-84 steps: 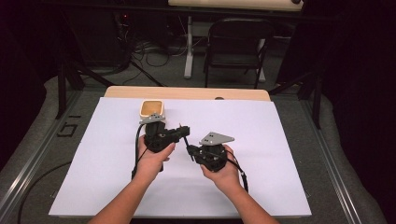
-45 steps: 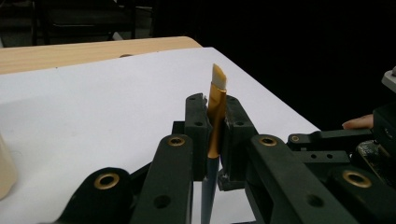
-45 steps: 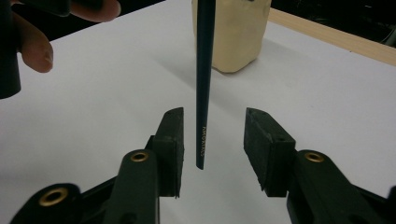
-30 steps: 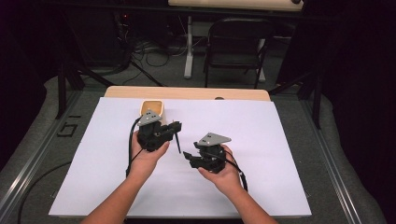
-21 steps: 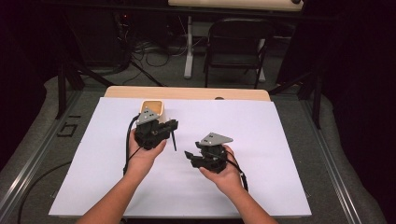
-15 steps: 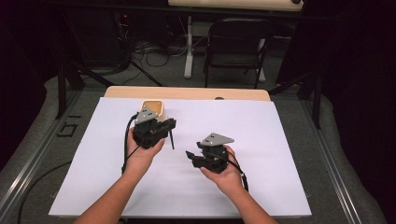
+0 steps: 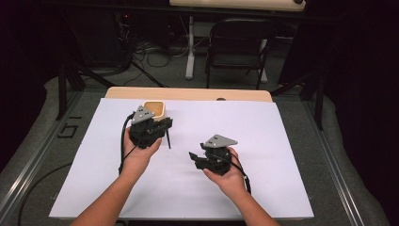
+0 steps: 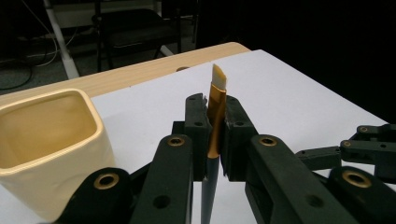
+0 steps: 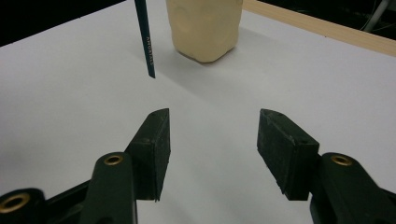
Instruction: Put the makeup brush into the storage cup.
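Note:
My left gripper point(image 7: 164, 125) is shut on a paintbrush point(image 7: 168, 139), and the dark handle hangs down toward the white sheet. In the left gripper view the jaws point(image 8: 215, 106) pinch the brush point(image 8: 216, 100) at its gold ferrule, with the pale bristles sticking up above them. A cream square cup point(image 7: 154, 108) stands just beyond that gripper, and it is close on the left as the cup point(image 8: 49, 135) in the left gripper view. My right gripper point(image 7: 194, 157) is open and holds nothing. Its jaws point(image 9: 212, 135) face the brush handle point(image 9: 144, 42) and the cup point(image 9: 205, 28).
A white sheet point(image 7: 282, 141) covers the wooden table point(image 7: 188, 93). A dark folding chair point(image 7: 240, 47) and floor cables lie beyond the table's far edge. The right gripper point(image 8: 369, 149) appears low at the right of the left gripper view.
My left hand has carried the brush a little left and farther away, closer to the cup. The right hand has stayed where it was.

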### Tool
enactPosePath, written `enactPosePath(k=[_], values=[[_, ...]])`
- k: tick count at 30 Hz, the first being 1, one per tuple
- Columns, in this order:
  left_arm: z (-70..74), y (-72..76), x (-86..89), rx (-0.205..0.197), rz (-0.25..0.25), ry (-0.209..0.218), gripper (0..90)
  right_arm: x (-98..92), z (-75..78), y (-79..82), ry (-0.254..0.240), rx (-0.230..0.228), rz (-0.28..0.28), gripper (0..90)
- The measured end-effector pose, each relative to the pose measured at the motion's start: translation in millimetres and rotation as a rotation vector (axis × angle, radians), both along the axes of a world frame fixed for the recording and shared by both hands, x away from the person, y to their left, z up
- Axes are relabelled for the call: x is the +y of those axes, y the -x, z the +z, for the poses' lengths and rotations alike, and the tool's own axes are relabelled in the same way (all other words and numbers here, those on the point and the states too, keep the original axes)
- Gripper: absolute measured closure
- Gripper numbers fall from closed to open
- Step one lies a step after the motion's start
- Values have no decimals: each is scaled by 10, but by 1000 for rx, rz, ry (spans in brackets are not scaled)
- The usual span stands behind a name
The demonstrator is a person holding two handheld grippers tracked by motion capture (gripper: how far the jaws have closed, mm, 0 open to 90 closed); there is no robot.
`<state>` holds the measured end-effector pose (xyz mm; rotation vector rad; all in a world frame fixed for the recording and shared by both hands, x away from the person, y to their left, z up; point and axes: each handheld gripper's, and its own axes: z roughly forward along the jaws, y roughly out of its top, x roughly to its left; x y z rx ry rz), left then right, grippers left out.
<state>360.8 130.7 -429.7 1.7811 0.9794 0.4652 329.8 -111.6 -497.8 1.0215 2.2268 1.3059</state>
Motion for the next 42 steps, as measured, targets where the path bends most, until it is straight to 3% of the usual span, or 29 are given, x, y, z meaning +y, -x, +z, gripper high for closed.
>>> enactPosePath(k=[12, 26, 32, 36, 38, 42], values=[[54, -23, 126, -8, 36, -22, 835, -16, -17, 3, 13, 2, -6, 440], [155, -34, 308, -17, 73, -15, 836, -27, -20, -5, 38, -9, -18, 408], [211, -44, 374, -24, 87, -16, 835, -97, -8, -36, 29, 15, -27, 402], [259, -55, 404, -32, 95, -21, 836, -153, 5, -36, 16, -9, -24, 392], [278, -63, 415, -34, 98, -27, 835, -179, 4, -32, 38, -10, -22, 377], [307, -76, 431, -40, 104, -32, 835, -250, -2, -26, 20, 30, -27, 374]])
